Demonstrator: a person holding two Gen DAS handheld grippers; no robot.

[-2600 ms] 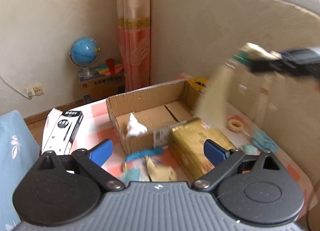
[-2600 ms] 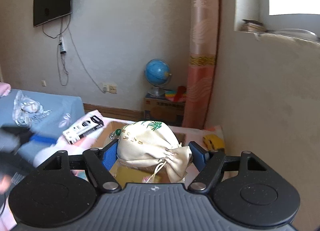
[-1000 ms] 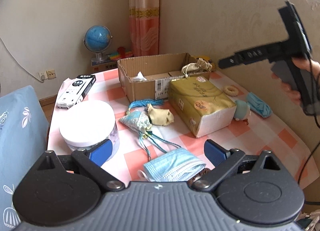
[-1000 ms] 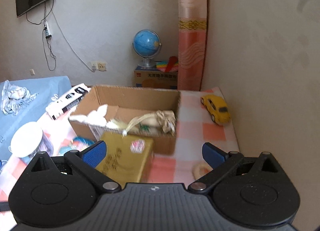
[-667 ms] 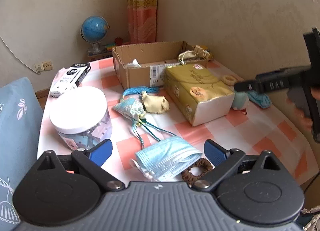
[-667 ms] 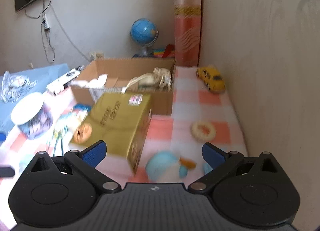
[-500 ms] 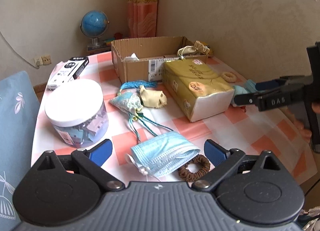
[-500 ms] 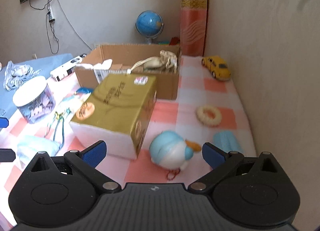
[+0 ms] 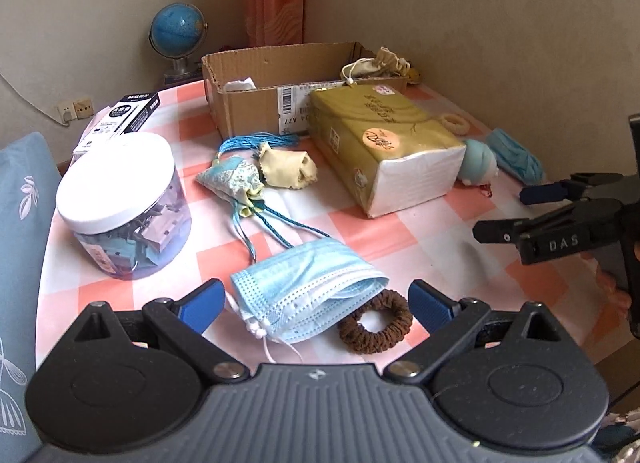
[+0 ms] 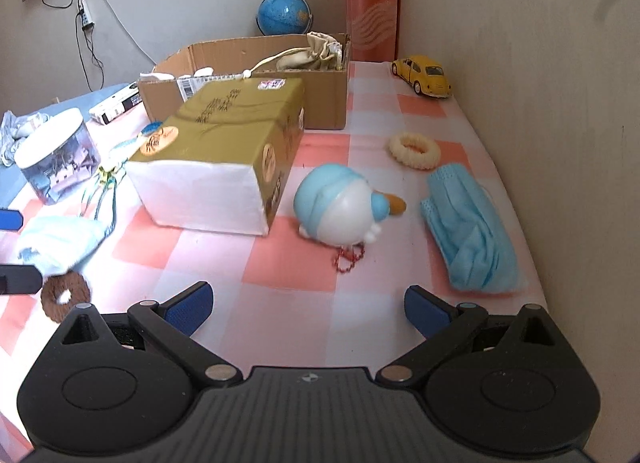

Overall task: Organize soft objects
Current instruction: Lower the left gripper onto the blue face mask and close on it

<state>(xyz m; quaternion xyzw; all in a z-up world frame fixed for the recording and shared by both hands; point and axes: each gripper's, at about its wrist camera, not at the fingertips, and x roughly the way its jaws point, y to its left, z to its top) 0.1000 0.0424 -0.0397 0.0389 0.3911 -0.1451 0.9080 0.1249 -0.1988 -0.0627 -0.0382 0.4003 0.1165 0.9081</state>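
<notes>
Left wrist view: the left gripper (image 9: pixel 316 301) is spread wide and holds nothing, a light blue face mask (image 9: pixel 306 285) between its fingers, overlapping a brown hair tie (image 9: pixel 376 323) at 4 o'clock.

Right wrist view: the right gripper (image 10: pixel 308 309) gapes wide and empty above the checked desk (image 10: pixel 288 263); a round blue plush (image 10: pixel 342 205) lies at 12 o'clock, a folded blue mask (image 10: pixel 472 231) at 2 o'clock.

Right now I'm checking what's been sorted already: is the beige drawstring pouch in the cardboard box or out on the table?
In. The beige drawstring pouch lies inside the cardboard box at its right end, cord trailing over the front wall.
</notes>
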